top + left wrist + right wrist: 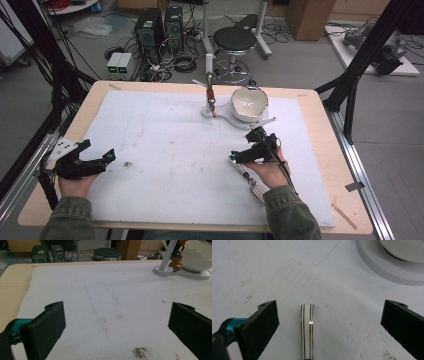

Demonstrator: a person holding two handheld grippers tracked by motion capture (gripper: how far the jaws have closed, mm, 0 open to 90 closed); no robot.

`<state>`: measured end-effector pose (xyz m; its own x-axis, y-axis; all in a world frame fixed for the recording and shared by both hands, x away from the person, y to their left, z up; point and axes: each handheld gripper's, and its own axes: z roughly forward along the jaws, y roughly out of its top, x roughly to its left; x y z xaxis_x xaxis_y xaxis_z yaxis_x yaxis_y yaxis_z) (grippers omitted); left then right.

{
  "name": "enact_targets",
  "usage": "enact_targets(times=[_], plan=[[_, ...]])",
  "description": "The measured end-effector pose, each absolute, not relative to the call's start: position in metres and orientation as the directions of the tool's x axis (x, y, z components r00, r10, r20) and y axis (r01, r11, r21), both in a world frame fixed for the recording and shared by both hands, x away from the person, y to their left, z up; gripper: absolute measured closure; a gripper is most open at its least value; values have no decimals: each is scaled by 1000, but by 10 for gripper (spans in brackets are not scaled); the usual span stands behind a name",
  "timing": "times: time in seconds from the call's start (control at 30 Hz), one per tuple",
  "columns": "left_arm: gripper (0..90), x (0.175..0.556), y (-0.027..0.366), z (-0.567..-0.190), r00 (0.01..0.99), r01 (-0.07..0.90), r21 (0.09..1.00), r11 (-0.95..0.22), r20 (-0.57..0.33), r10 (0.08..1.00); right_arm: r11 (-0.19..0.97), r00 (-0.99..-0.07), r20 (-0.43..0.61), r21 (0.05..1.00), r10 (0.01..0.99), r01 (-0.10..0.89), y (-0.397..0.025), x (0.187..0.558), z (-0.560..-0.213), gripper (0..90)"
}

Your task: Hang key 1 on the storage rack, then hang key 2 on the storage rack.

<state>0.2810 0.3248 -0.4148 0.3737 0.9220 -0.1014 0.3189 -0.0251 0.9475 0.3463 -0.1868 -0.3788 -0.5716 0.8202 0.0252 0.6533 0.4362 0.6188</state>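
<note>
- A slim white strip with dark lengthwise stripes and a glossy face [307,330], perhaps a strap or flat handle, is lying flat on the white foam mat [165,150], near the person's side and right of centre; in the high view it is showing as a pale elongated piece [248,179] under the right hand.
- The right gripper [329,322] is hovering just over it with jaws spread wide, the strip sitting between them, nearer the left jaw and touching neither.
- For a clean pick, I judge the gripper should be centring over the strip and lowering until both jaws are flanking its long edges before closing.
- The right hand [270,172] is angling the tool forward and down.
- Beyond the strip, a white broken-egg-shaped bowl on a white base [249,103] is standing beside a white post with a small hanging charm [211,95].
- The left gripper [82,161] is resting well apart at the mat's left edge, jaws spread and empty.
</note>
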Motion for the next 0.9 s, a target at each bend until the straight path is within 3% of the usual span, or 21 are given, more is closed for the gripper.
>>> enact_targets(times=[0.6,0.9], plan=[[17,281,325,-415,373,320,947,-25,-102,922,513,-603,-1,525,798,679,-171,345,-393,6],[17,281,325,-415,375,322,946,-29,-99,922,494,-591,50,494,805,715,-177,344,-413,71]])
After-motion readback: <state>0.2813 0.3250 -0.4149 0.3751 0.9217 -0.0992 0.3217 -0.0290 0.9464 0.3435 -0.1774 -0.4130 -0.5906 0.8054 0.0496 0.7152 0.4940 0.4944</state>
